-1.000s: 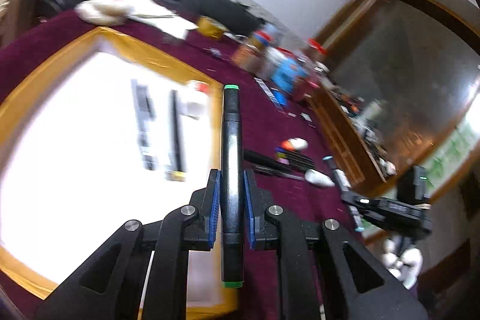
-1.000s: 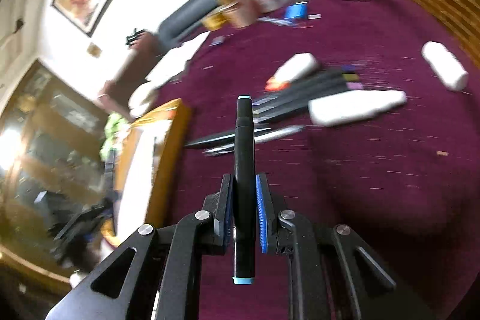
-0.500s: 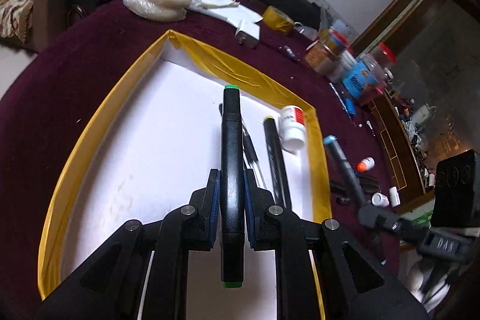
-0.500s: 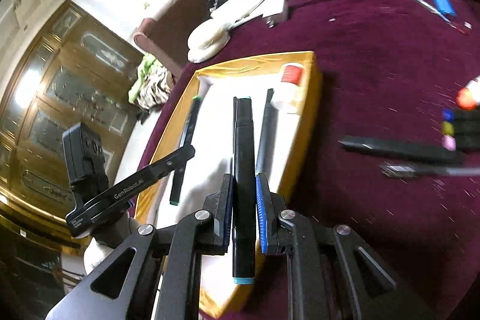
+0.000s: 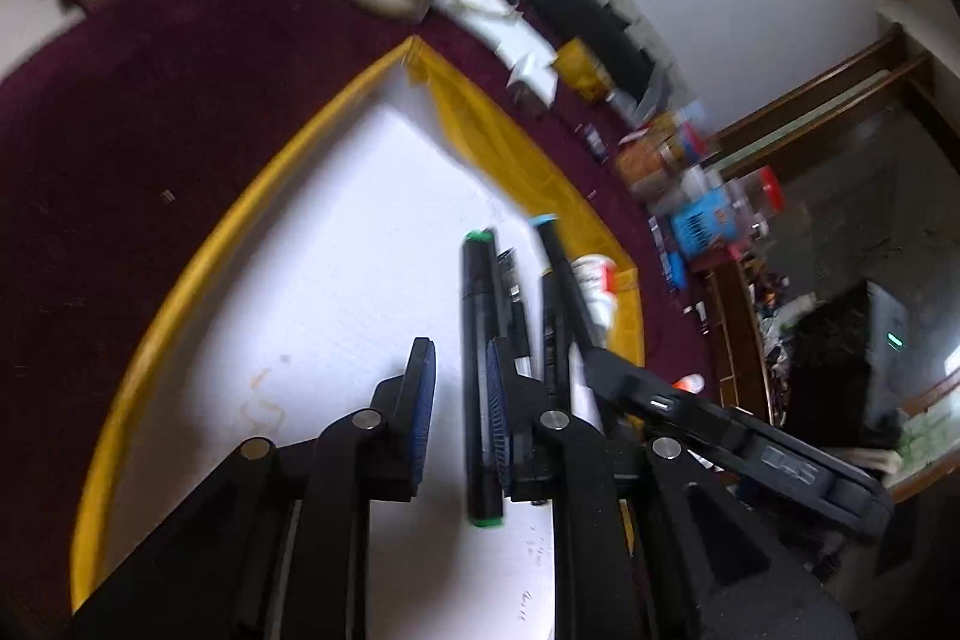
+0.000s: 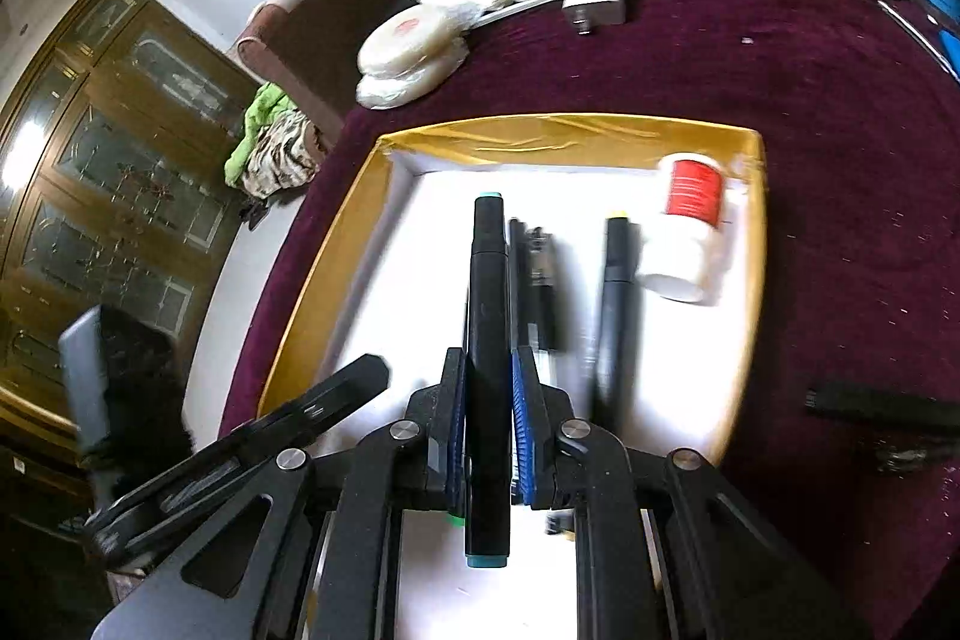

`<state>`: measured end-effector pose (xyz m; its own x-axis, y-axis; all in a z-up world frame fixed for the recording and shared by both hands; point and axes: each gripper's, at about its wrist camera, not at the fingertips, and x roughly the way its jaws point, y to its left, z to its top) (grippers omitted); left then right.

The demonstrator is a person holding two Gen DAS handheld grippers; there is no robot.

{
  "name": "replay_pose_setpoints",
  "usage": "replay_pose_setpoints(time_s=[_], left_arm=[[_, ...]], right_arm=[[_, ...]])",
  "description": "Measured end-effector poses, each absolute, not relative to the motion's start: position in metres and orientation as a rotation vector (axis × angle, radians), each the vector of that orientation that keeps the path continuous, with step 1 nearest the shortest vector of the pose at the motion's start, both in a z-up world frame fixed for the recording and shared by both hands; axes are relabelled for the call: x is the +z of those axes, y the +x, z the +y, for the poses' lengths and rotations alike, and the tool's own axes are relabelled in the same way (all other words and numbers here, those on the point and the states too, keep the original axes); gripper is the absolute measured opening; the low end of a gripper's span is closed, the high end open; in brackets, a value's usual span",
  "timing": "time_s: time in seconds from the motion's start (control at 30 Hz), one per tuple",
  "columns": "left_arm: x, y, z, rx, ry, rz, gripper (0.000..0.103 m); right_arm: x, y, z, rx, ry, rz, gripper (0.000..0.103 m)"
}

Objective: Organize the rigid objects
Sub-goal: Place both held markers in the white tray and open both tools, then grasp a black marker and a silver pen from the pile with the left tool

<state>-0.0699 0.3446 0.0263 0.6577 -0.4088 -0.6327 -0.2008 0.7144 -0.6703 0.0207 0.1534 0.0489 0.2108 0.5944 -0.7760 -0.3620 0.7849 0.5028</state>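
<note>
- Inspecting the left wrist view: the left gripper [image 5: 459, 403] stood with its jaws apart over the white floor of the yellow-rimmed tray [image 5: 198, 274]. The green-capped marker [image 5: 480, 370] lay between the jaws, against the right pad only, apparently released onto the tray floor, though blur left contact with the floor uncertain.
- Same view: just beside that marker, toward the tray's far-right corner, lay a slim pen [image 5: 516, 304], a black marker [image 5: 552, 316] and a white bottle [image 5: 597, 289]. The right gripper's body reached in across the tray's right edge, carrying the blue-capped marker [image 5: 558, 268].
- Right wrist view: the right gripper [image 6: 489, 394] was clamped on the blue-capped marker [image 6: 489, 340], held above the tray [image 6: 324, 268], not yet set down.
- Judgement on progress: four items appeared placed in the tray and one delivery was in hand. At least one dark item [image 6: 882, 406] remained on the maroon cloth [image 6: 810, 88] outside the tray's right rim, so work was left.
- Difference between views: only the right wrist view showed the red label of the white bottle [image 6: 690, 226], the yellow cap of the black marker [image 6: 615, 292] and the item outside the tray. Only the left wrist view showed the left jaws standing apart.
</note>
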Motion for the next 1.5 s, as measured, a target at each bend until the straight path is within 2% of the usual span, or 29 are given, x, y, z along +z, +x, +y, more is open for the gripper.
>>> replay_pose_setpoints(time_s=[0.07, 0.13, 0.23, 0.33, 0.63, 0.77, 0.8, 0.87, 0.93, 0.97, 1.2, 1.5], left_arm=[[0.038, -0.086, 0.348, -0.128, -0.780, 0.809, 0.031], [0.044, -0.098, 0.353, -0.116, -0.773, 0.777, 0.038], [0.049, -0.115, 0.359, -0.087, -0.757, 0.744, 0.040], [0.049, -0.127, 0.367, -0.065, -0.765, 0.733, 0.048], [0.045, -0.139, 0.372, -0.033, -0.810, 0.721, 0.050], [0.050, -0.146, 0.368, -0.031, -0.799, 0.703, 0.052], [0.054, -0.148, 0.364, -0.029, -0.785, 0.693, 0.053], [0.059, -0.150, 0.356, -0.032, -0.753, 0.681, 0.056], [0.065, -0.151, 0.344, -0.057, -0.721, 0.673, 0.056], [0.068, -0.149, 0.334, -0.080, -0.701, 0.675, 0.056], [0.077, -0.131, 0.258, -0.223, -0.563, 0.741, 0.056], [0.077, -0.103, 0.151, -0.327, -0.376, 0.852, 0.056]], right_arm=[[0.048, 0.022, 0.161, 0.676, 0.227, 1.191, 0.013], [0.044, 0.025, 0.171, 0.680, 0.230, 1.204, 0.013], [0.038, 0.030, 0.182, 0.678, 0.236, 1.221, 0.013], [0.034, 0.031, 0.189, 0.665, 0.240, 1.228, 0.014], [0.051, 0.022, 0.172, 0.672, 0.241, 1.179, 0.014], [0.077, 0.007, 0.136, 0.635, 0.200, 1.054, 0.014], [0.088, -0.002, 0.122, 0.607, 0.172, 0.990, 0.018], [0.105, -0.020, 0.090, 0.532, 0.119, 0.847, 0.032], [0.115, -0.031, 0.060, 0.465, 0.107, 0.748, 0.069], [0.117, -0.034, 0.041, 0.422, 0.118, 0.714, 0.072], [0.094, -0.024, -0.114, 0.160, 0.327, 0.751, 0.072], [0.061, -0.038, -0.234, 0.033, 0.493, 0.749, 0.072]])
